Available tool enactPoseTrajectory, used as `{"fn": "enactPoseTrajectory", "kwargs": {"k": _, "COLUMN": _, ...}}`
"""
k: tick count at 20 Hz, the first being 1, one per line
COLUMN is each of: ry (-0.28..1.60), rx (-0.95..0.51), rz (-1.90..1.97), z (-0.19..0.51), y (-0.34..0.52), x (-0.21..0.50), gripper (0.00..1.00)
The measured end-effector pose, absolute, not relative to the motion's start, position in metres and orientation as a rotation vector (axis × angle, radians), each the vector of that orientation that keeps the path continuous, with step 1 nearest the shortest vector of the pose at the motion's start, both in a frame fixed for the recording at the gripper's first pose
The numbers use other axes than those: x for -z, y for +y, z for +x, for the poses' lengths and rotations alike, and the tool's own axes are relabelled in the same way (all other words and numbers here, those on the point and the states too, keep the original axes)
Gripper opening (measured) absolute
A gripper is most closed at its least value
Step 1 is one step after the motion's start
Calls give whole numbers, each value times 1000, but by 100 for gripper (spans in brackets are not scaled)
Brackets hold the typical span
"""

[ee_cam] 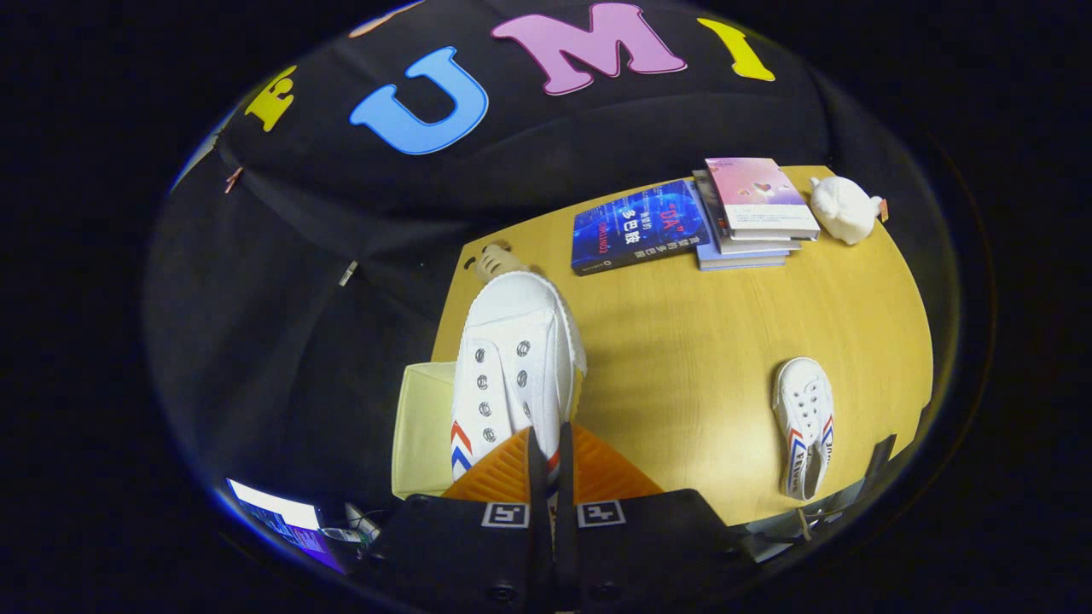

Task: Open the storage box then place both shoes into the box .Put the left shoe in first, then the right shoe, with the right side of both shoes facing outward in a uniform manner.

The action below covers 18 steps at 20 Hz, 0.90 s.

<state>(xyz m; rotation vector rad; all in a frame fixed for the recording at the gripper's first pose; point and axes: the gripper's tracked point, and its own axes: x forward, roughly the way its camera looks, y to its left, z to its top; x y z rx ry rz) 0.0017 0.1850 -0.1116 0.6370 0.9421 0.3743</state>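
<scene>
A white canvas shoe (512, 358) with red and blue stripes hangs in the air, toe pointing away, its heel edge pinched between my fingers. My gripper (550, 460) is shut on that shoe. Under the shoe and slightly to the left sits the cream storage box (422, 426) at the table's left edge; its inside is hidden by the shoe. The second white shoe (804, 422) lies flat on the wooden table (699, 341), well off to the right of my fingers.
A blue book (640, 226) and a stack of books (751, 213) lie at the far side of the table. A small white figurine (845, 209) stands to their right. A tan object (495, 260) sits at the far left table edge.
</scene>
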Motion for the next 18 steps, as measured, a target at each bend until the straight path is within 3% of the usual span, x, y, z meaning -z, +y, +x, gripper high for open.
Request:
{"fn": "enactPoseTrajectory", "kwargs": {"k": 9, "ry": 1061, "rx": -446, "rz": 655, "z": -3, "y": 309, "x": 84, "gripper": 6}}
{"fn": "enactPoseTrajectory", "kwargs": {"k": 18, "ry": 1242, "rx": -400, "rz": 603, "z": -9, "y": 408, "x": 149, "gripper": 6}}
